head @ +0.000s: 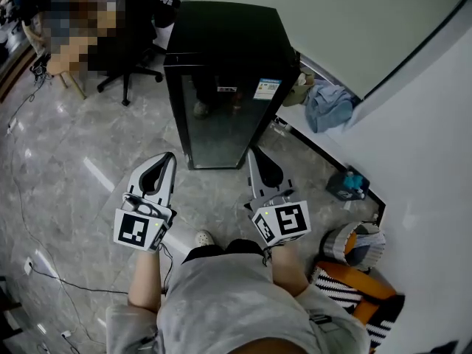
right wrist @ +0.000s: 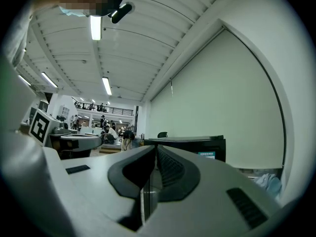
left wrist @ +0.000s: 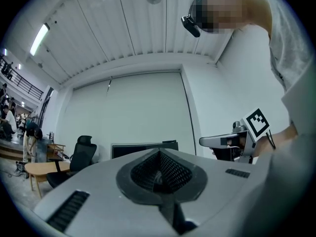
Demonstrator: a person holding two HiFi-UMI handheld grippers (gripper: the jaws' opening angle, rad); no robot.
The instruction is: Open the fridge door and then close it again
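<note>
Head view: closed fridge [head: 221, 72] stands straight ahead. Right gripper [head: 252, 154] is just beside its front corner, left gripper [head: 170, 156] farther off. Both pairs of jaws closed, empty.

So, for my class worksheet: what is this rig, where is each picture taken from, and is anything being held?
There is no robot here: a person holds a two-jaw gripper in each hand. The head view comes from a camera on the person's head, looking down at the left gripper and right gripper. Both point towards a black fridge standing on the floor, its glass door shut. The other two pictures come from cameras riding on each gripper, looking along its jaws. Both pairs of jaws are together and hold nothing. An office chair stands nearby.
</note>
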